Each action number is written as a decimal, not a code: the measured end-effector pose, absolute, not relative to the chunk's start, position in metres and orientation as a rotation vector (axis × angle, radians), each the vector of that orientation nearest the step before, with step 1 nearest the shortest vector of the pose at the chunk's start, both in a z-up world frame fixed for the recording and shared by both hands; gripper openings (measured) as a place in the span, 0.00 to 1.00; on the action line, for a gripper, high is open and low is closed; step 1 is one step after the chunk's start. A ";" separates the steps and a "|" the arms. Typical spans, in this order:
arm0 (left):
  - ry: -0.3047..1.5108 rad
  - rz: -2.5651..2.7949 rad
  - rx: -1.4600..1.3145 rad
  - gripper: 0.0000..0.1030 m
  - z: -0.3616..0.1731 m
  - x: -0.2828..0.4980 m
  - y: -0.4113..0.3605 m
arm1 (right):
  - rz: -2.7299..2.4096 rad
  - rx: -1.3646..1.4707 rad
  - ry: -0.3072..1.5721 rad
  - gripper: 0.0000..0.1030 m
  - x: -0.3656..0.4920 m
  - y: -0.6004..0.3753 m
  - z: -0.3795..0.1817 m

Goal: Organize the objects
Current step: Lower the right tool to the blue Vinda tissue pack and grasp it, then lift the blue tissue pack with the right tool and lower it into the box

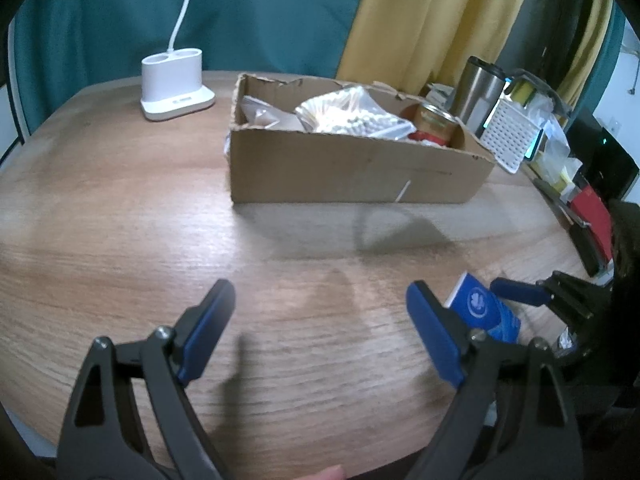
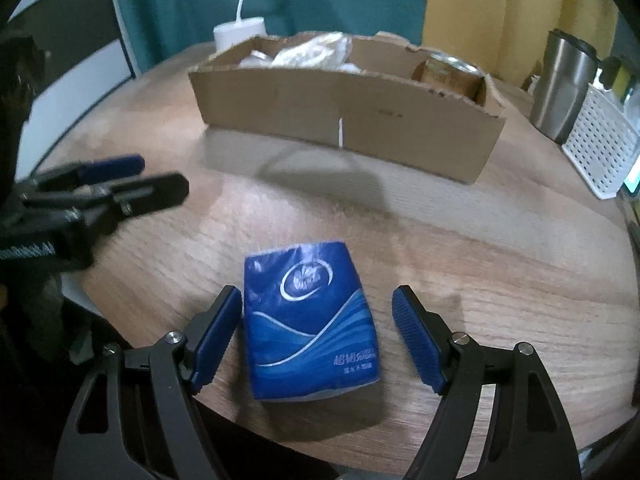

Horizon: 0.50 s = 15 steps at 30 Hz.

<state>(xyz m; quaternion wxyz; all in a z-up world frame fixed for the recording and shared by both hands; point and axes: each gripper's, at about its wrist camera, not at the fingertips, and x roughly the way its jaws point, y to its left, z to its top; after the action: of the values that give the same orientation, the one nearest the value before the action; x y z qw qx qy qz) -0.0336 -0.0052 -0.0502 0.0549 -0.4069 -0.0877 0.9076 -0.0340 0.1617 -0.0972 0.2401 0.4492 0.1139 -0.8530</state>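
The right gripper (image 2: pixel 316 336) stands wide around the blue tissue pack (image 2: pixel 310 326), low in the frame, pads not pressing. The left gripper (image 1: pixel 320 320) gapes empty over the table (image 1: pixel 120 220).

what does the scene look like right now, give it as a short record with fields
surface: round wooden table
item to sort: blue tissue pack, lying flat near the table's front edge
right gripper: open, one finger either side of the pack; left pad right at the pack's edge, right pad clear of it
left gripper: open, nothing between its fingers
container: cardboard box, holds plastic bags and a tin can
beside box: steel tumbler, white perforated basket
behind box: white lamp base
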 end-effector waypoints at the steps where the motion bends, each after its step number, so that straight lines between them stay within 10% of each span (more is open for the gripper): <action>1: -0.265 2.757 -1.235 0.86 -0.050 -0.034 -0.005 | -2.338 1.228 0.320 0.78 -0.034 0.161 -0.097; 7: -0.264 2.754 -1.235 0.86 -0.048 -0.035 -0.006 | -2.377 1.229 0.312 0.54 -0.041 0.165 -0.095; 15: -0.263 2.755 -1.234 0.86 -0.045 -0.039 -0.006 | -2.390 1.233 0.262 0.53 -0.053 0.173 -0.089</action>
<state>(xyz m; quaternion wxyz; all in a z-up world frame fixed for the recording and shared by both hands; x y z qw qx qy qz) -0.0390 -0.0058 -0.0451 0.0559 -0.4067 -0.0865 0.9078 -0.0534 0.1725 -0.0888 0.2182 0.4455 0.0947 -0.8631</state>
